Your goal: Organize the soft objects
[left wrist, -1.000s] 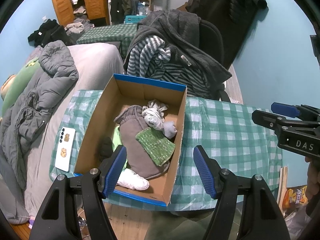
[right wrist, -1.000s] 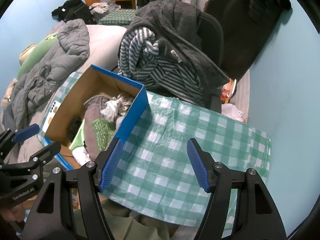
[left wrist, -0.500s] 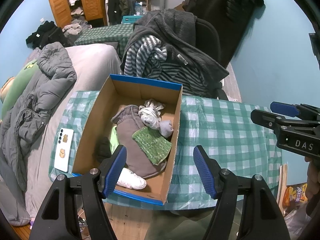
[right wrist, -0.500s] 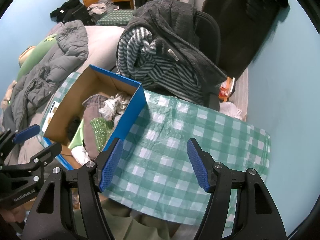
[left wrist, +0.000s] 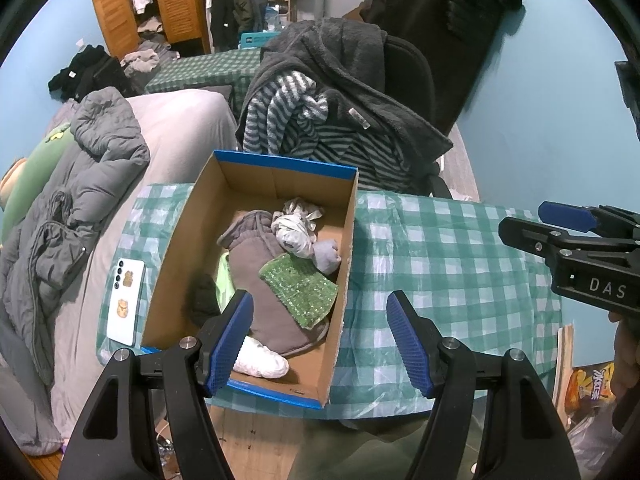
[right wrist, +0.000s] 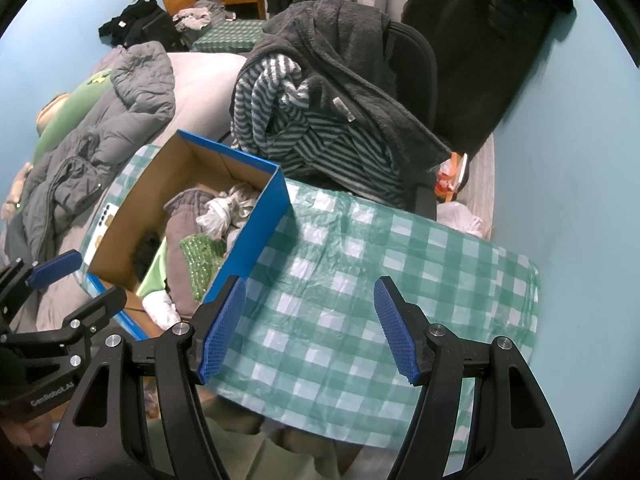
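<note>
Apparently unchanged: box [left wrist: 256, 184] stays full.

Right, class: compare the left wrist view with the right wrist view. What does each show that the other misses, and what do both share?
Left wrist only: the white sock in the box and an orange snack packet on the floor. Right wrist only: the blue outer side of the cardboard box and an orange item behind the chair. Both: the green knitted cloth, checked tablecloth and white phone.

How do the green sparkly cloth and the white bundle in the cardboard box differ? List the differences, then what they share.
The green sparkly cloth lies spread flat; the white bundle is knotted into a lump. The cloth is textured and glittery green; the bundle is pale and crinkled. The cloth sits nearer the camera, the bundle farther back. Both rest on a brown garment inside the cardboard box.
</note>
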Tool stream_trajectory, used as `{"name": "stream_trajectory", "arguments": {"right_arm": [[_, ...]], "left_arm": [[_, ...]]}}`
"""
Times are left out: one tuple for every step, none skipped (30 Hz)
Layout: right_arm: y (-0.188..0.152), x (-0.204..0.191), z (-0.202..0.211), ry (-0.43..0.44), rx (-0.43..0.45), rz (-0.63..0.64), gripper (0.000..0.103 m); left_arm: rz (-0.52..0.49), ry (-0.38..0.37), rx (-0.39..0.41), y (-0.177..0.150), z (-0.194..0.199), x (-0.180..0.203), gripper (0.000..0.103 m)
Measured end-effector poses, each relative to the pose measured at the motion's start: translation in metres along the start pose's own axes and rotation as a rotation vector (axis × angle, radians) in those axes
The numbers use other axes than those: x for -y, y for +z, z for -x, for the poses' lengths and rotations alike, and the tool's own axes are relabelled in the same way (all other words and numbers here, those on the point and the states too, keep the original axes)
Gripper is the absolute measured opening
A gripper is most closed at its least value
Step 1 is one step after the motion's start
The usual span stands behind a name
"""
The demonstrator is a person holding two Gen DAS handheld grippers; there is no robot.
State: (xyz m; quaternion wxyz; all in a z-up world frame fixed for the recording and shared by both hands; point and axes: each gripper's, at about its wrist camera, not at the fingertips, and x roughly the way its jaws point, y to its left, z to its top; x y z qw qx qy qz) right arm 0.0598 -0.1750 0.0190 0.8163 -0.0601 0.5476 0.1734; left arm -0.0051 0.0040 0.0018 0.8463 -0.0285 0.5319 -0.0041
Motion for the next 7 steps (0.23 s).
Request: {"name": "stream_trajectory", "arguments": {"right_arm": [[0.0000,0.0001,0.0000,0.000,0.001,0.000,0.067],[-0.0001,0.0002,0.0000,0.000,0.001,0.000,0.067],[-0.0002,0.0003,-0.0002,0.001,0.001,0.000,0.067],[-0.0001,0.0004,-0.0002,0.000,0.001,0.001,0.067],[-0.0006,0.0005,0.0004,0.000,0.000,0.000,0.067],[-0.0004,0.0008,0.0001,0.000,0.001,0.001,0.067],[-0.0005,0.0010,0.0003,0.001,0.001,0.000,0.067]], "left_arm": [[0.000,0.000,0.001,0.0002,0.0001,0.0002,0.071],[0.001,-0.001,0.001,0.0001,0.0003,0.0003,0.071],[0.001,-0.001,0.001,-0.0001,0.0004,0.0005,0.071],[-0.001,0.000,0.000,0.0004,0.0001,0.0003,0.071],[-0.002,0.001,-0.002,-0.0003,0.0002,0.0010,0.071],[-0.003,0.001,-0.003,0.0000,0.0001,0.0007,0.071],[-0.004,0.002,-0.006,0.0009,-0.0001,-0.0009,0.071]]}}
